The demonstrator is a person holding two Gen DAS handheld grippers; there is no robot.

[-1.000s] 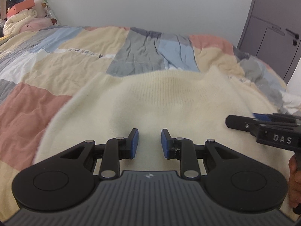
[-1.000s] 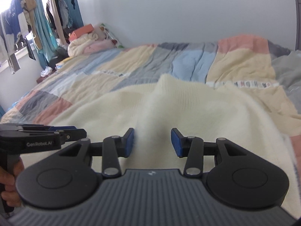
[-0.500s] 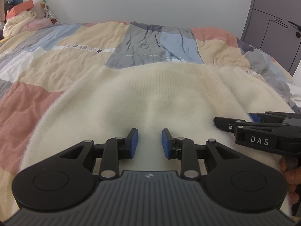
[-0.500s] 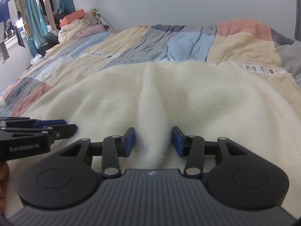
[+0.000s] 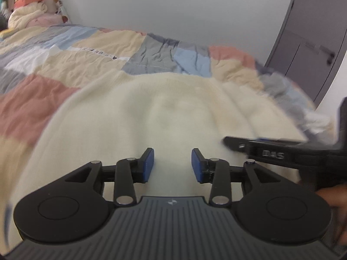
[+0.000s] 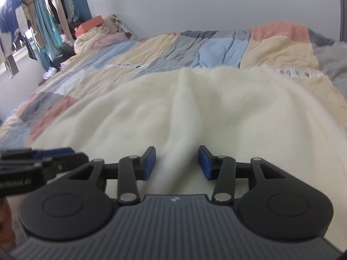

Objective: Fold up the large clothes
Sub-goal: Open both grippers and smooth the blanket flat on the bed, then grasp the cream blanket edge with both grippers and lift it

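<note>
A large cream knit sweater (image 5: pixel 164 112) lies spread on a patchwork quilt (image 5: pixel 65 65); it also shows in the right wrist view (image 6: pixel 195 108), with a raised fold running toward the camera. My left gripper (image 5: pixel 172 165) is open and empty, low over the near part of the sweater. My right gripper (image 6: pixel 177 162) is open and empty, its blue pads on either side of the raised fold. Each gripper shows in the other's view: the right one (image 5: pixel 260 149) at the right edge, the left one (image 6: pixel 43 160) at the left edge.
The quilt (image 6: pixel 216 49) covers the bed up to a white wall. A pile of cream and pink bedding with an orange box (image 6: pixel 91 25) sits at the far left corner. Hanging clothes (image 6: pixel 39 17) are on the left. A grey wardrobe door (image 5: pixel 312 39) stands to the right.
Both grippers have opened wider. The views have shifted a little over the sweater, and the right gripper now sits nearer the left one. The sweater's far edge lies flatter than a second ago.
</note>
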